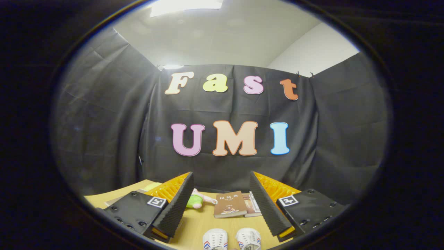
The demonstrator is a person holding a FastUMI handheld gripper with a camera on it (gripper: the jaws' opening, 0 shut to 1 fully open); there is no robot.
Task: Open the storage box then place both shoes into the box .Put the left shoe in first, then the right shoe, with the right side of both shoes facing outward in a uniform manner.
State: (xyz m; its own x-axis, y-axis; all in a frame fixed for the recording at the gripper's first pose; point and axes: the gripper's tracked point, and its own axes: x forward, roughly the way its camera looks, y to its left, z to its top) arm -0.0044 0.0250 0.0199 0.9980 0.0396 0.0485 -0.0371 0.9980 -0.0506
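Holding my gripper (pixel 222 205) level above the wooden table (pixel 197 225), I have its two fingers spread wide apart and grasping nothing; open tabletop shows between them.

1. Nearest position: two white lace-up shoes sit side by side on the table, low between the fingers, toes pointing toward the far wall. The left-hand shoe (pixel 215 239) and the right-hand shoe (pixel 248 239) stand just beside each other with a narrow gap of wood between them. Each has red and blue stripe marks on its side. Neither finger touches either shoe. I cannot tell which is the left shoe and which the right.

2. Middle position: beyond the shoes, between the fingertips, a brown-covered book (pixel 229 204) lies flat on the table. A second book (pixel 254 203) lies just beside it, partly under its edge and partly hidden by the finger on that side.

3. To the other side of the brown book, a small green and pink toy (pixel 197 200) rests on the table, close against the inner face of the other finger.

4. Far position: the booth's black cloth wall (pixel 104 139) stands behind the table, with a pale ceiling (pixel 215 38) above it.
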